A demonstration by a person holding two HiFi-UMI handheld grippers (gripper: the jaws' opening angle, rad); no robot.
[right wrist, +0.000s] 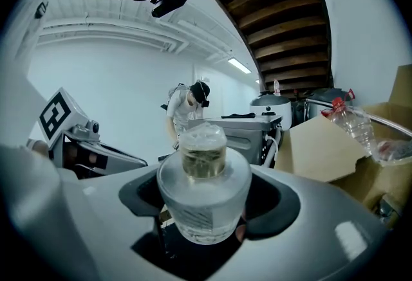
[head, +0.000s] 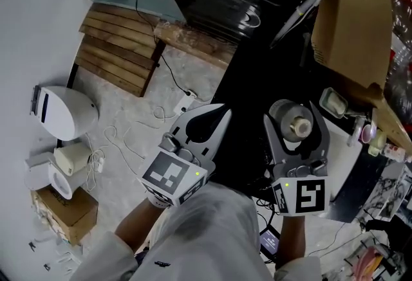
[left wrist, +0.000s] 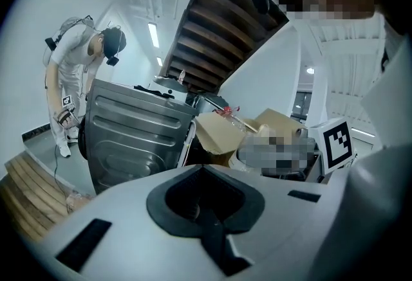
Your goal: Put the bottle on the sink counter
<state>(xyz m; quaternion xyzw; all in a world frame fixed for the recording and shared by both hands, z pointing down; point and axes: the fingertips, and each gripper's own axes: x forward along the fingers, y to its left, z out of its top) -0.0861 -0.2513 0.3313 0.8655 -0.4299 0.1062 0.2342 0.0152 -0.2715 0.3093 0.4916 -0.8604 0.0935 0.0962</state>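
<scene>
Bottle: we hold it in our right gripper, seated between the jaws, which clamp its sides. Left gripper: jaws together, empty.

A clear round bottle sits between my right gripper's fingers (left gripper just beside, leftward); slatted wooden pallet lies ahead, far left.

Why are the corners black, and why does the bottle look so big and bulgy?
Left gripper view and right gripper view: wide-angle lenses leave black corners and bend straight lines. Right gripper view: the bottle sits close to the camera, so it bulges. Head view: less bending, dark middle.
</scene>
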